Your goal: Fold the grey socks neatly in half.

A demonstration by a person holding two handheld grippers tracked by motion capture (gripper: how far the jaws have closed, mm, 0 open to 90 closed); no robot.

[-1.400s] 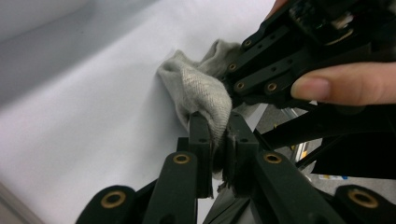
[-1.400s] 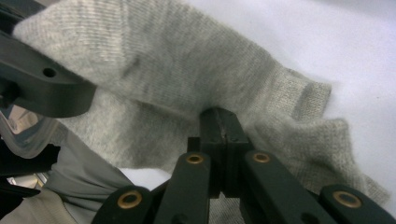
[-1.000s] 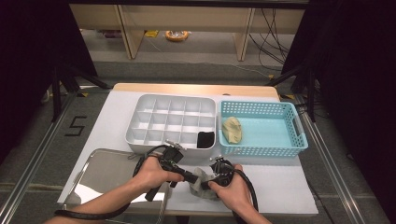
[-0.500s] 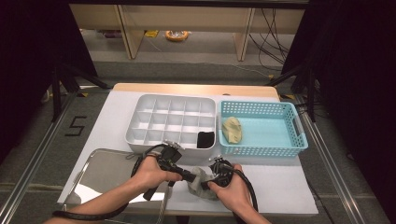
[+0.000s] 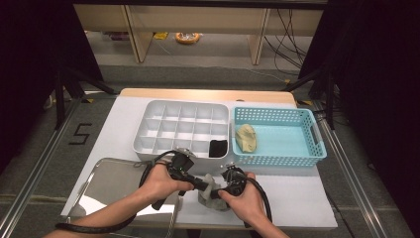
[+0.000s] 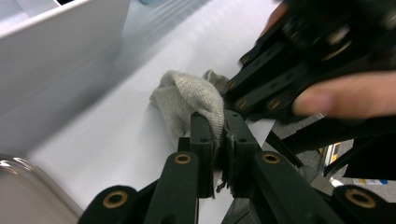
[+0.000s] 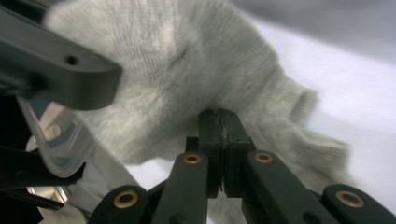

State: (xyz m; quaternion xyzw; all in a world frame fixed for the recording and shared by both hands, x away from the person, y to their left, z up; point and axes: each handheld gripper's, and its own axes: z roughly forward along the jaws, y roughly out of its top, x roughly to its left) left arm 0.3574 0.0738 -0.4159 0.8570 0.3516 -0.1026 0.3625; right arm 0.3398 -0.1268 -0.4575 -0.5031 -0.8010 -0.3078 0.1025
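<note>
A grey knitted sock [image 5: 209, 189] hangs between my two grippers just above the white table's front edge. My left gripper [image 5: 202, 183] comes in from the left, and in the left gripper view it [image 6: 218, 122] is shut on a fold of the sock [image 6: 187, 98]. My right gripper [image 5: 220, 191] faces it from the right. In the right gripper view it [image 7: 219, 115] is shut on the sock's [image 7: 187, 70] lower edge. The two grippers almost touch tip to tip.
A white divider tray [image 5: 141, 144] stands behind the hands, with a black item [image 5: 218, 148] in its front right compartment. To its right, a blue basket [image 5: 277, 113] holds a beige sock [image 5: 246, 138]. A metal tray [image 5: 114, 181] lies at the front left.
</note>
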